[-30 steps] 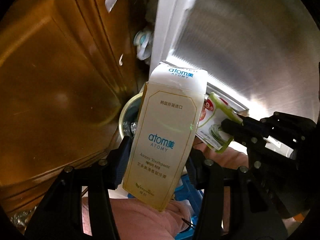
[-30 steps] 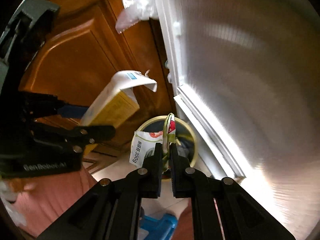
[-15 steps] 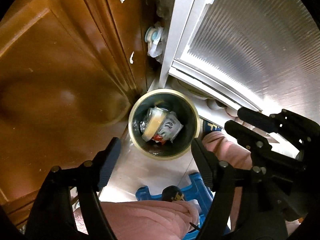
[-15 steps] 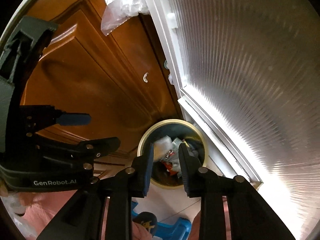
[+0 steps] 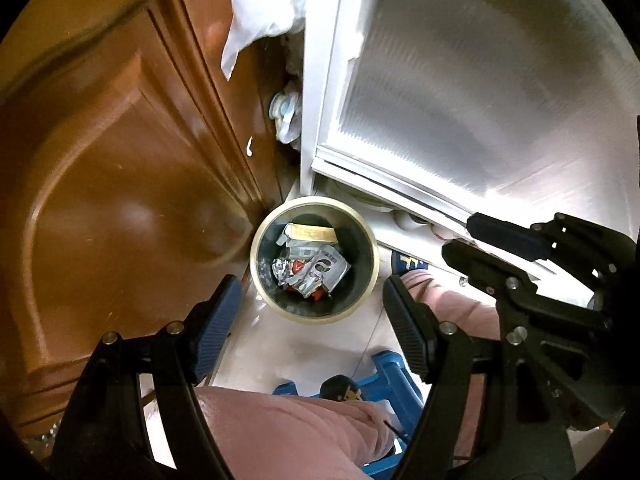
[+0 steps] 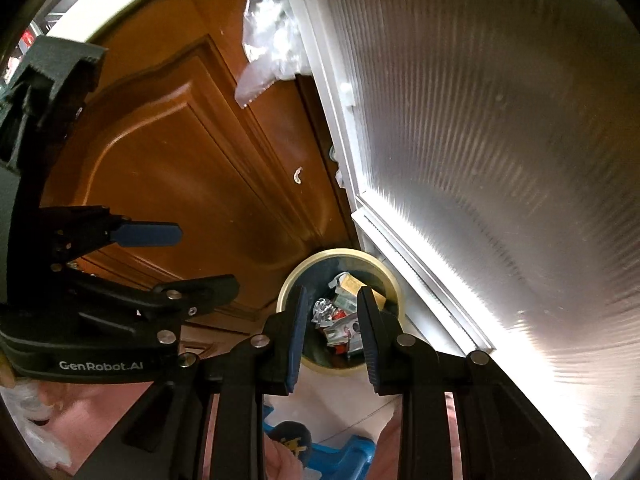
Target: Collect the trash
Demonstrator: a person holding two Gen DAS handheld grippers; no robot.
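The trash now lies in the bin [image 5: 314,260], a round, pale-rimmed can on the floor in the corner where the brown wooden door [image 5: 120,184] meets the frosted glass panel [image 5: 480,92]. Inside it we see the cream toothpaste box [image 5: 313,233] lying flat toward the far wall, its long axis running across the left wrist view, and below it a crumpled mix of foil and printed wrappers [image 5: 316,270].

Both our tools hang over that opening, pointing steeply down. Our left gripper [image 5: 312,316] has its fingers spread wide with nothing between them; the bin shows straight through the gap, just ahead of the tips. Our right gripper [image 6: 331,336] has its fingers parted more narrowly, also empty, with the bin framed between them.

We judge this drop finished. Neither hand is clearly the nearer one, and no further trash shows in either view, so the next piece must be found elsewhere before either gripper can act.
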